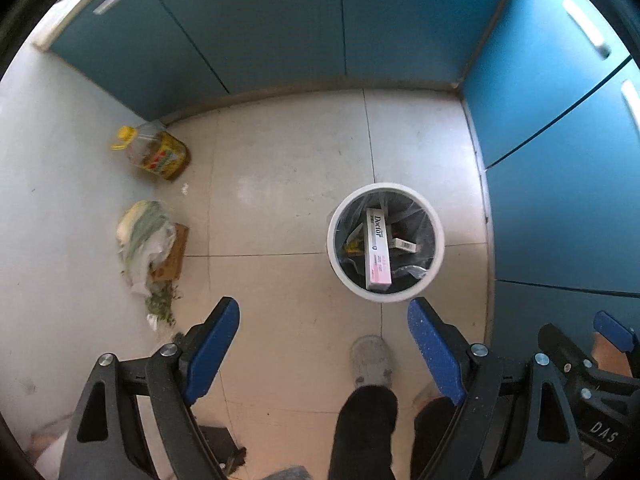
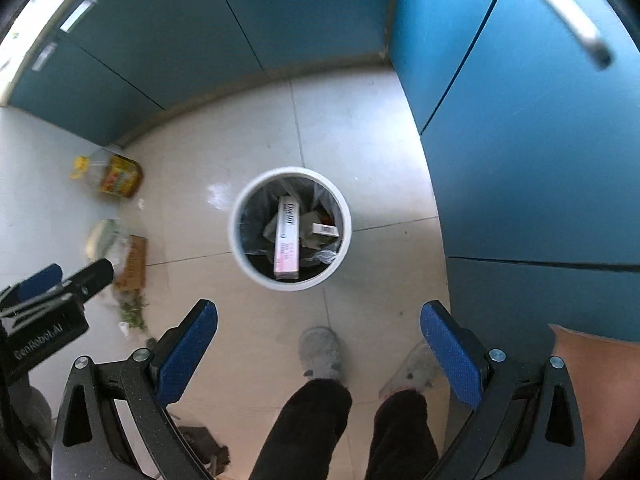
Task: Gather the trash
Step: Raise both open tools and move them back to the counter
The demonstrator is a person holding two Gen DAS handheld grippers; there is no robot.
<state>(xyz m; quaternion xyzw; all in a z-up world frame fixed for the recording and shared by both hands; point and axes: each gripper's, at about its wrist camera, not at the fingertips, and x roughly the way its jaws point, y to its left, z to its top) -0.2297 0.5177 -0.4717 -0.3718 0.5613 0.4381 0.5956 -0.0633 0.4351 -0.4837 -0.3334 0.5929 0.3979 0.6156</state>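
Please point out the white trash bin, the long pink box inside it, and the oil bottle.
white trash bin [image 1: 334, 256], left wrist view, on its left rim.
long pink box [image 1: 378, 248], left wrist view, on its face.
oil bottle [image 1: 162, 156], left wrist view, on its label.

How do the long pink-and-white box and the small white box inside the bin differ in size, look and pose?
The long pink-and-white box is much longer than the small white box. The long box fades to pink at one end and carries large dark lettering; the small box is white with a barcode-like mark. The long box spans most of the bin's opening; the small box sits beside it, turned crosswise. Both lie in the white bin on the dark liner.
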